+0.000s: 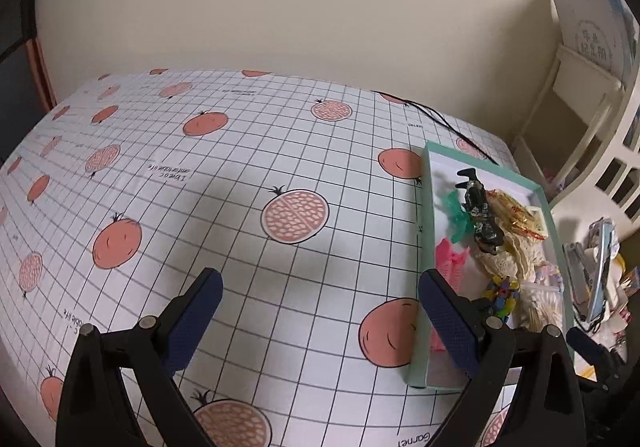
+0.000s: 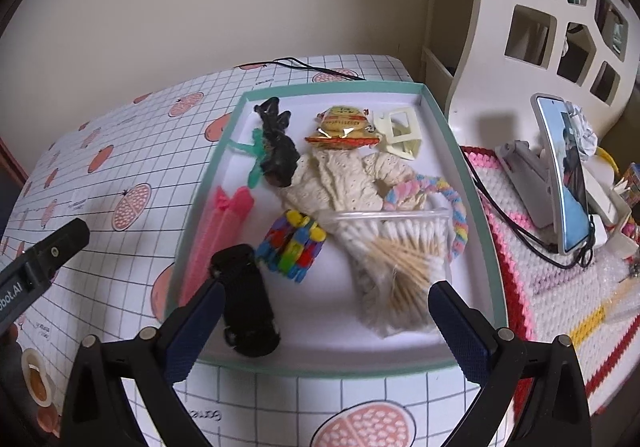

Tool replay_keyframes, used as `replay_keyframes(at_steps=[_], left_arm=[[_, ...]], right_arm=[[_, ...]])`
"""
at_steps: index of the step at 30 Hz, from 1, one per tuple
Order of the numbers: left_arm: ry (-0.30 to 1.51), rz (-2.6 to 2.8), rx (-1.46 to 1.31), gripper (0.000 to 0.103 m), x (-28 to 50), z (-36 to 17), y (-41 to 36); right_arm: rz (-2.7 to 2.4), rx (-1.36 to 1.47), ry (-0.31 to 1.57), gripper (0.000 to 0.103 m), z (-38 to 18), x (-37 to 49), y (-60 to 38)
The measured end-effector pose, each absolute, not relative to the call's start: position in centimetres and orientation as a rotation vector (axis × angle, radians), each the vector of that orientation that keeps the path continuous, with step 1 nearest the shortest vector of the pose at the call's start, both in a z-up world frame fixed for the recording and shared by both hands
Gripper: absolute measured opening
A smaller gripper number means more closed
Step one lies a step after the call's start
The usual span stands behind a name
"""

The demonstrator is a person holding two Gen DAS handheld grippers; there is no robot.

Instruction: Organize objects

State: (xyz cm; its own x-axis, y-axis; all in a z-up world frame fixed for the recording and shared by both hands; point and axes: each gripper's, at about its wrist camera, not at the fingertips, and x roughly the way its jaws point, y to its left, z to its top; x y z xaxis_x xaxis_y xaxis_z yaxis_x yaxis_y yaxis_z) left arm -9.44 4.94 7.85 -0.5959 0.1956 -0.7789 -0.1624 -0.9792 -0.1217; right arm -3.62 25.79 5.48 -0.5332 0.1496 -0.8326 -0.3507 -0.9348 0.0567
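A shallow teal-rimmed tray (image 2: 460,151) holds several small items: a black figurine (image 2: 276,143), a pink comb (image 2: 224,231), a multicoloured block toy (image 2: 292,251), a clear box of cotton swabs (image 2: 400,231), toothpicks (image 2: 404,267), a cream lace cloth (image 2: 344,179), a snack packet (image 2: 340,127) and a cream clip (image 2: 400,131). A black oblong object (image 2: 248,307) lies in the tray beside my right gripper's left finger. My right gripper (image 2: 324,299) hovers open over the tray's near half, holding nothing. My left gripper (image 1: 320,311) is open over the tablecloth, left of the tray (image 1: 426,247).
The table wears a grid cloth with pomegranate prints (image 1: 240,175). A phone on a stand (image 2: 564,175) rests on a pink, white and red crocheted mat (image 2: 520,247) right of the tray. A black cable (image 2: 304,65) lies behind the tray. A white shelf unit (image 2: 560,27) stands at the right.
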Motion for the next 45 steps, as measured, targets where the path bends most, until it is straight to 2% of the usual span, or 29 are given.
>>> replay_keyframes(at_steps=[7, 13, 19, 38, 45], left_arm=[[-0.024, 2.644, -1.264, 0.098, -8.2, 8.2, 4.0], [-0.125, 2.640, -1.124, 0.098, -6.0, 9.9, 3.1], [-0.130, 2.643, -1.013, 0.098, -3.6, 10.7, 2.8], [-0.177, 2.657, -1.088, 0.098, 0.9, 6.3, -0.7], [-0.118, 2.650, -1.101, 0.098, 1.8, 4.9, -0.4]], right_arm=[[2.547, -1.311, 0.256, 0.103, 6.5, -2.5, 23.5], [2.578, -1.267, 0.249, 0.103, 7.6, -1.3, 21.8], [2.600, -1.213, 0.241, 0.103, 8.3, 0.1, 21.3], [2.572, -1.228, 0.181, 0.103, 4.3, 4.3, 19.1], [2.563, -1.232, 0.199, 0.103, 3.3, 5.2, 19.3]])
